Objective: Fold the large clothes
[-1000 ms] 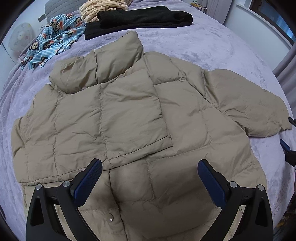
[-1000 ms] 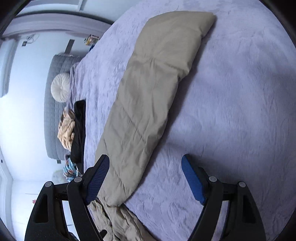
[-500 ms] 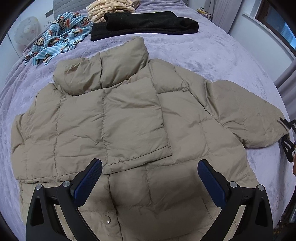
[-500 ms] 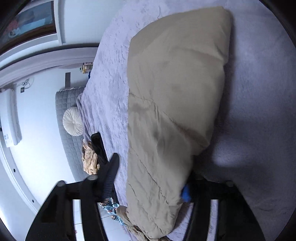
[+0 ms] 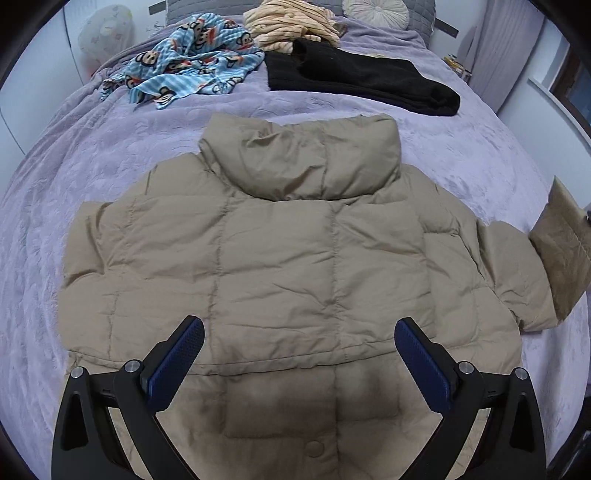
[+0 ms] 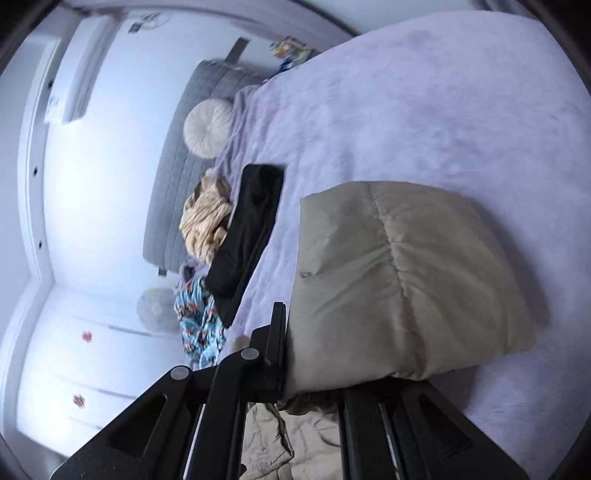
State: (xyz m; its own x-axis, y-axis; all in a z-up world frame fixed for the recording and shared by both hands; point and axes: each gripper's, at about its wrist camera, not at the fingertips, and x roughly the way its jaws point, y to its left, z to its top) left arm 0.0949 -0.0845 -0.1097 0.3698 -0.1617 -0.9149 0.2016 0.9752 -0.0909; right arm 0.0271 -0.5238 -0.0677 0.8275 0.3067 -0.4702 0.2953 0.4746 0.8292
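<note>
A tan puffer jacket (image 5: 280, 258) lies spread on the lilac bed, collar at the far side and one sleeve folded across its body. My left gripper (image 5: 299, 354) hovers open and empty above the jacket's near hem. My right gripper (image 6: 314, 369) is shut on the jacket's other sleeve (image 6: 402, 280) and holds its cuff end raised off the bed. That raised sleeve also shows at the right edge of the left wrist view (image 5: 561, 251).
At the head of the bed (image 5: 110, 155) lie a folded black garment (image 5: 354, 81), a blue monkey-print cloth (image 5: 188, 70), a beige striped garment (image 5: 291, 22) and a round white cushion (image 6: 208, 127). A grey headboard (image 6: 173, 177) stands behind them.
My right gripper closed on the sleeve and lifted it off the bed. My left gripper swung to face the jacket squarely and stayed open.
</note>
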